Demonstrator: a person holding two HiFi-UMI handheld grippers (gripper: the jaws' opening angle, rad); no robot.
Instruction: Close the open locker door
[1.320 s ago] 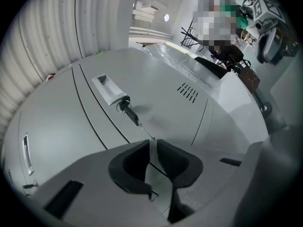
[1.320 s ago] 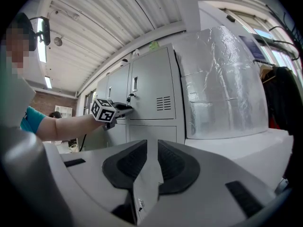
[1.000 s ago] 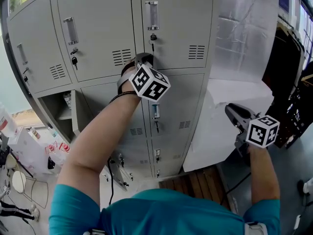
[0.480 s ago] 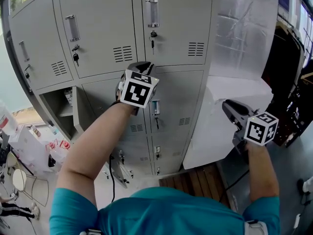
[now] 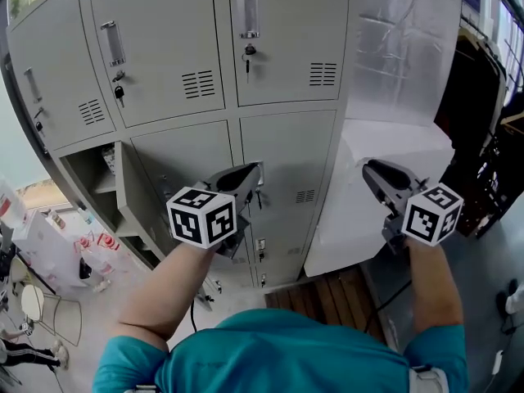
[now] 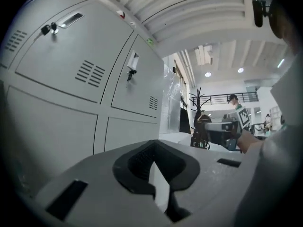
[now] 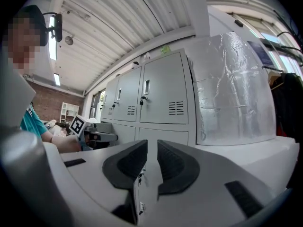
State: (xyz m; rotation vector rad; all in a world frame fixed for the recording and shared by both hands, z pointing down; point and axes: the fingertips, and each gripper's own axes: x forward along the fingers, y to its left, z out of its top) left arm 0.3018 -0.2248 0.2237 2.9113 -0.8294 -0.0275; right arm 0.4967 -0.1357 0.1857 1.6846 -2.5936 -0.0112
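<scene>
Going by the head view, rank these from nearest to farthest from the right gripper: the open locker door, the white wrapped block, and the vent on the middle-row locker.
1. White wrapped block, right beside the right gripper.
2. Vent, to its left.
3. Open locker door, far left.
</scene>
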